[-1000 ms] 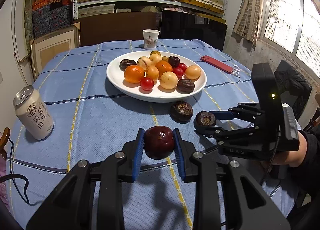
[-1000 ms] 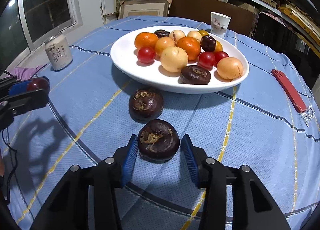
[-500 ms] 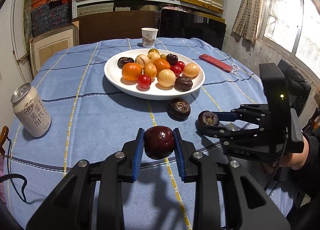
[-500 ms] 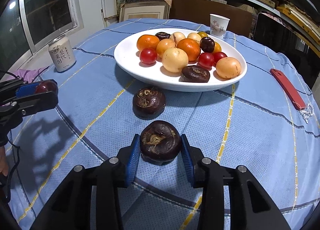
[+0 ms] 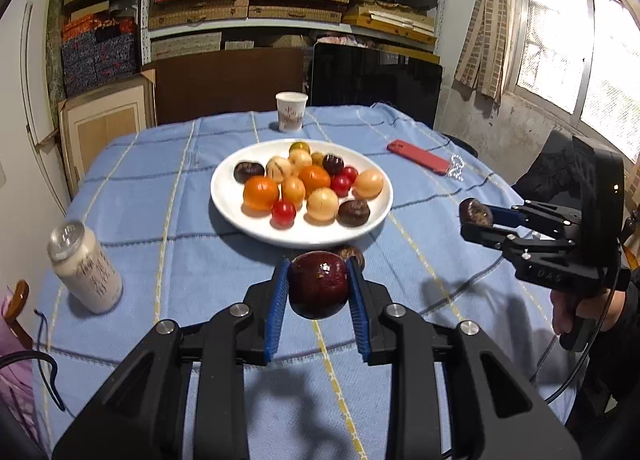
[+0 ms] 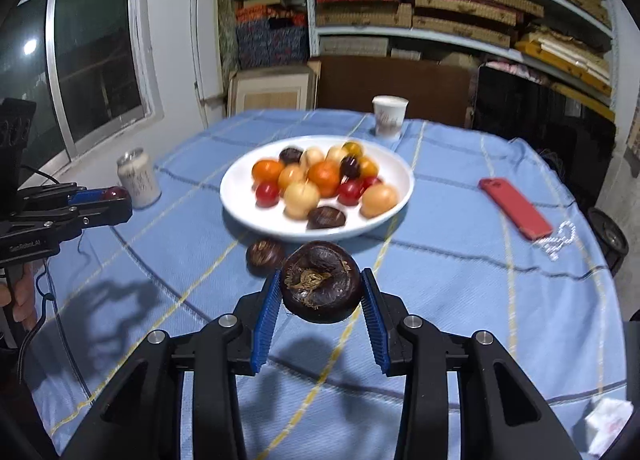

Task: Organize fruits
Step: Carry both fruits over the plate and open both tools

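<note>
A white plate point(image 5: 230, 204) point(image 6: 236, 200) in the middle of the blue tablecloth holds several oranges, yellow fruits, red tomatoes and dark fruits. My left gripper point(image 5: 319, 288) is shut on a dark red plum point(image 5: 319, 284) and holds it above the cloth, short of the plate. My right gripper point(image 6: 320, 292) is shut on a dark brown water chestnut point(image 6: 320, 280), lifted off the table; it also shows in the left wrist view point(image 5: 474, 213). Another water chestnut point(image 6: 265, 254) lies on the cloth just before the plate, partly hidden behind the plum in the left wrist view point(image 5: 356, 254).
A drink can point(image 5: 86, 268) point(image 6: 138, 180) stands at the table's left. A paper cup point(image 5: 291, 111) stands behind the plate. A red phone point(image 5: 418, 156) point(image 6: 516, 208) with a beaded charm lies at the right. Shelves with boxes are behind the table.
My right gripper closed on the water chestnut and lifted it off the cloth. Both grippers rose and pulled back from the plate; the left kept hold of the plum.
</note>
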Available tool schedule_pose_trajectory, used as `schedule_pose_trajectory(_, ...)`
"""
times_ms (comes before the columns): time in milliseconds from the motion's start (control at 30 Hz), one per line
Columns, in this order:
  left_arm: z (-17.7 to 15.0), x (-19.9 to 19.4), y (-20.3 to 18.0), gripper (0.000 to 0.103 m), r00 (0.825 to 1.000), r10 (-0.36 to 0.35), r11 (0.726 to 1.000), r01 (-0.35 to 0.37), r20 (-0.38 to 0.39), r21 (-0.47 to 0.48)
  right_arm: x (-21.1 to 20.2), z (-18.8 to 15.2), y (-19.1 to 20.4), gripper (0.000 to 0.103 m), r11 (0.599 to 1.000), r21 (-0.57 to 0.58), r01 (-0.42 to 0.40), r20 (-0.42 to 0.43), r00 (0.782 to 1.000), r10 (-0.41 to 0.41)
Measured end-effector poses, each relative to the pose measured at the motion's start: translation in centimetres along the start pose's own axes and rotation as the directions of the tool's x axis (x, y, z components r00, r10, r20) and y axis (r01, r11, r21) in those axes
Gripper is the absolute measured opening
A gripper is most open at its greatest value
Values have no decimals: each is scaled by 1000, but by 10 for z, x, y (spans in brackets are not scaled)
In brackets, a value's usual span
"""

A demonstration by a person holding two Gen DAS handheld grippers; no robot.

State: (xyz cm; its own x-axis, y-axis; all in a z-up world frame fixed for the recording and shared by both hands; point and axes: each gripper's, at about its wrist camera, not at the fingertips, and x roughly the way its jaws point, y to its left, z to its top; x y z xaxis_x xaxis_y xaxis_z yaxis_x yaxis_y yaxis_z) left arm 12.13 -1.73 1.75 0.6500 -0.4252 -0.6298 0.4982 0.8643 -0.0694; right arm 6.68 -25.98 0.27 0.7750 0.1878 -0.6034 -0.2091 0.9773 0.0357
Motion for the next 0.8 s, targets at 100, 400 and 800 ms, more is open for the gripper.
schedule_pose_trajectory(100, 26, 0, -1, 28, 1000, 1, 1000, -1, 13, 22, -1, 17, -10, 40, 1000, -2, 15, 21, 1000, -15)
schedule_pose_trajectory(400, 99, 70, 16, 28, 1000, -16, 1000, 15, -26, -25, 52, 78, -23, 40, 997, -69, 38, 43, 998, -35)
schedule_pose_trajectory(800, 106, 172, 45, 72, 995, 37, 996, -44, -95, -79, 133, 99, -20, 64, 991, -120, 64, 13, 998, -63)
